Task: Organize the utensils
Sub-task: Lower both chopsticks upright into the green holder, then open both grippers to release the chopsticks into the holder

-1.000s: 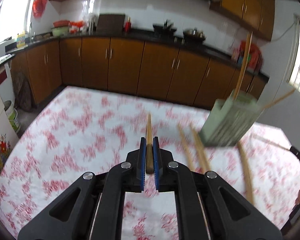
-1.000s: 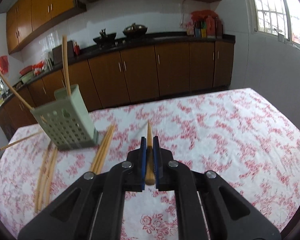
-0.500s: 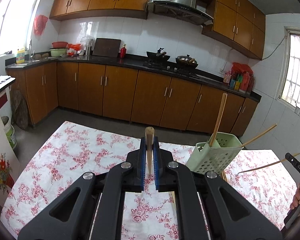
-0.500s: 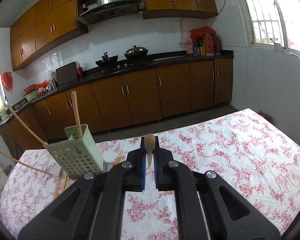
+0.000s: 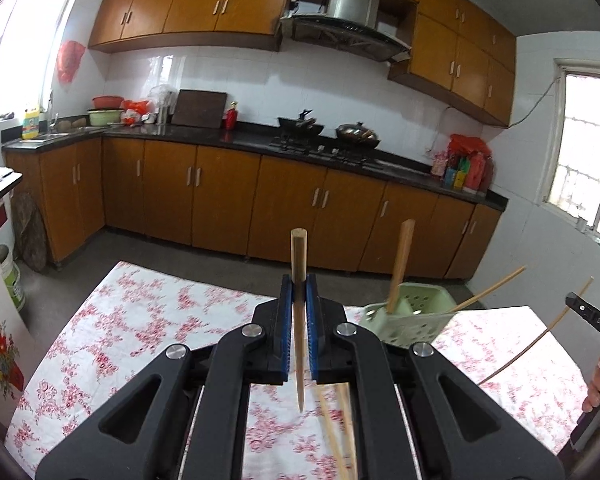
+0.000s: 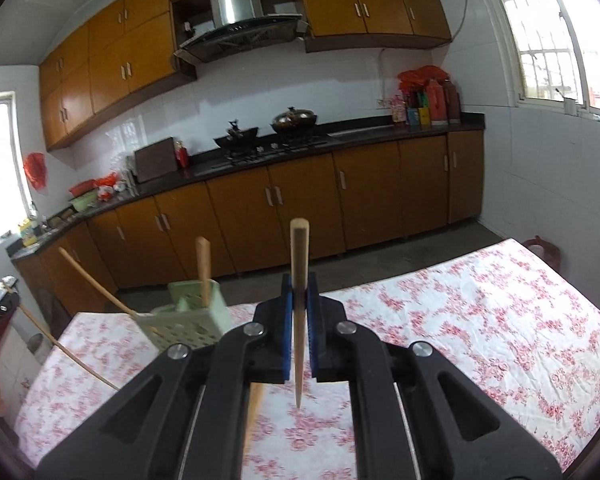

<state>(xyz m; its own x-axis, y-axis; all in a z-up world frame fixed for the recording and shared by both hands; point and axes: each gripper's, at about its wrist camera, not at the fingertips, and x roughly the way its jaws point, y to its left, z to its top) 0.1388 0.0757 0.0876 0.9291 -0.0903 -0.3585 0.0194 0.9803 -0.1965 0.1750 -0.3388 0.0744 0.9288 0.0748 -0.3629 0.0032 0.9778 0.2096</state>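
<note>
My left gripper is shut on a wooden chopstick held upright, thick end up. My right gripper is shut on another chopstick, also upright. A green perforated holder stands on the table right of the left gripper and holds one chopstick; another pokes out its side. In the right wrist view the holder is left of the gripper. Loose chopsticks lie on the cloth below.
The table has a white cloth with red flowers. The right gripper's handle and hand show at the right edge of the left wrist view. Brown kitchen cabinets and counter stand beyond the table.
Both grippers have lifted and tilted up from the table, each with its chopstick, which now stands upright. The holder sits lower in both views.
</note>
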